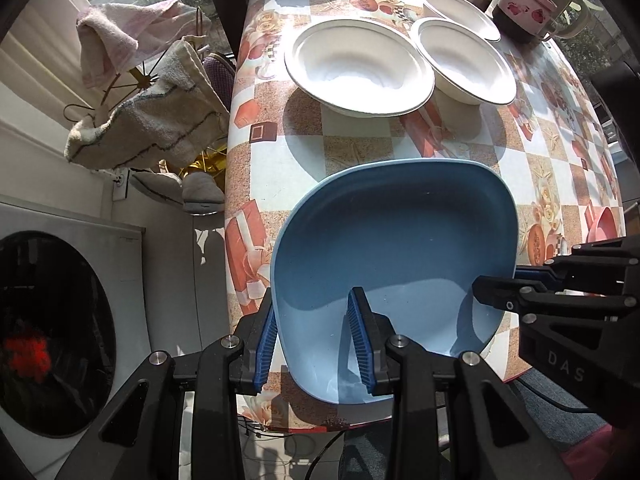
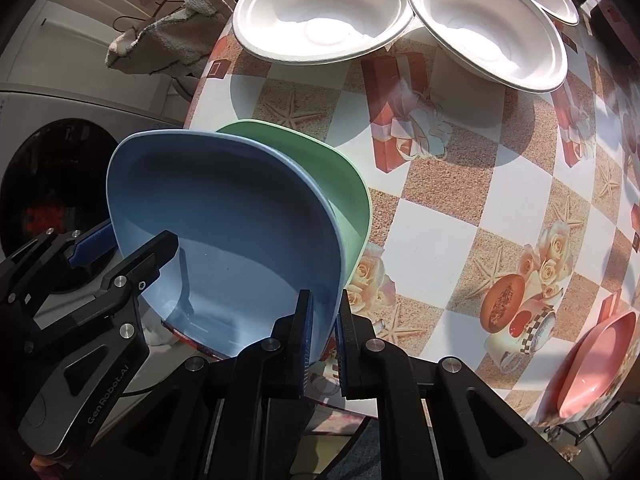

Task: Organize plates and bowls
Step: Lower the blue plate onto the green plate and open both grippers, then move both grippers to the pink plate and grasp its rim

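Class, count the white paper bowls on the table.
3. A white paper bowl stands nearest the table's left edge, a second touches its right rim, and a third behind is partly hidden.

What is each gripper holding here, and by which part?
Both grip the blue plate by its rim: left gripper on one edge, right gripper on the opposite edge.

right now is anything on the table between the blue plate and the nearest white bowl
No. In both wrist views only bare patterned tablecloth and shadow separate the blue plate from the nearest white bowl.
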### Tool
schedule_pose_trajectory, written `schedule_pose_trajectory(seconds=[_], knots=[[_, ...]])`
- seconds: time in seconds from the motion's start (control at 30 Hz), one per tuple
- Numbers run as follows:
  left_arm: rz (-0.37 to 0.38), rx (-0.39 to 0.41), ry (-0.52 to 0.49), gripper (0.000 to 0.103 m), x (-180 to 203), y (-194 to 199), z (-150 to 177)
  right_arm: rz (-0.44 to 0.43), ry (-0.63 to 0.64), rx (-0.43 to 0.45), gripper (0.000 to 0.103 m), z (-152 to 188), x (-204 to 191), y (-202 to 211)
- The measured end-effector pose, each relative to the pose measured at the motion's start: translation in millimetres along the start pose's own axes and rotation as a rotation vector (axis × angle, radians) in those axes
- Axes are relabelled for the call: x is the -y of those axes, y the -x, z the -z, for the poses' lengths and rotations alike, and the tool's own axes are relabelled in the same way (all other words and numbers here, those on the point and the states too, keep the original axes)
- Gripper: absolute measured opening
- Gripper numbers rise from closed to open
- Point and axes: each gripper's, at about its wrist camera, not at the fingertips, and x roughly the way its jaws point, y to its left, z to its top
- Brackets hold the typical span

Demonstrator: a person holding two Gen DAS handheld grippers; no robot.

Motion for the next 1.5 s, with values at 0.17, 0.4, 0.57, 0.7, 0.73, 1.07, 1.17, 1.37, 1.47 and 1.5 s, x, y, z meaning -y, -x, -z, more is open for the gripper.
schedule_pose_trajectory(seconds=[0.17,0.4,0.57,0.7,0.73,1.07,1.17,1.37,1.47,1.5], knots=[[0.004,-0.011,0.004,0.038,-2.9,-7.0,-1.7,-0.011,-0.016,-0.009,0.013,-4.3,0.4,-5.4],[-0.024,-0.009,-0.019,0.041,-3.1,-14.5,-11.4,-0.028,-0.029,-0.015,0.013,-8.4,6.7,-7.9],[-0.052,-0.003,-0.024,0.064,-4.0,-15.8,-13.0,-0.032,-0.044,-0.016,0.014,-9.0,11.5,-9.3],[-0.065,0.019,-0.016,0.071,-5.7,-10.1,-13.5,-0.058,-0.11,0.0,0.071,-4.8,31.2,-5.7],[-0.064,0.02,-0.009,0.072,-6.1,-8.9,-13.7,-0.064,-0.129,0.011,0.095,-3.2,36.7,-3.6],[-0.012,0.014,-0.097,0.074,30.8,-4.5,-16.5,-0.048,-0.328,0.044,0.097,27.3,100.0,6.5],[0.002,0.012,-0.168,0.074,56.3,-4.1,-21.1,-0.045,-0.395,0.063,0.097,41.7,122.4,11.4],[0.033,-0.009,-0.318,0.074,114.0,-7.4,-30.4,-0.037,-0.553,0.099,0.097,83.0,176.6,20.4],[0.046,-0.018,-0.394,0.074,145.9,-9.4,-36.0,-0.024,-0.627,0.126,0.097,104.9,203.0,27.4],[0.048,-0.019,-0.418,0.074,156.5,-9.8,-37.3,-0.023,-0.657,0.138,0.097,113.8,213.7,30.1]])
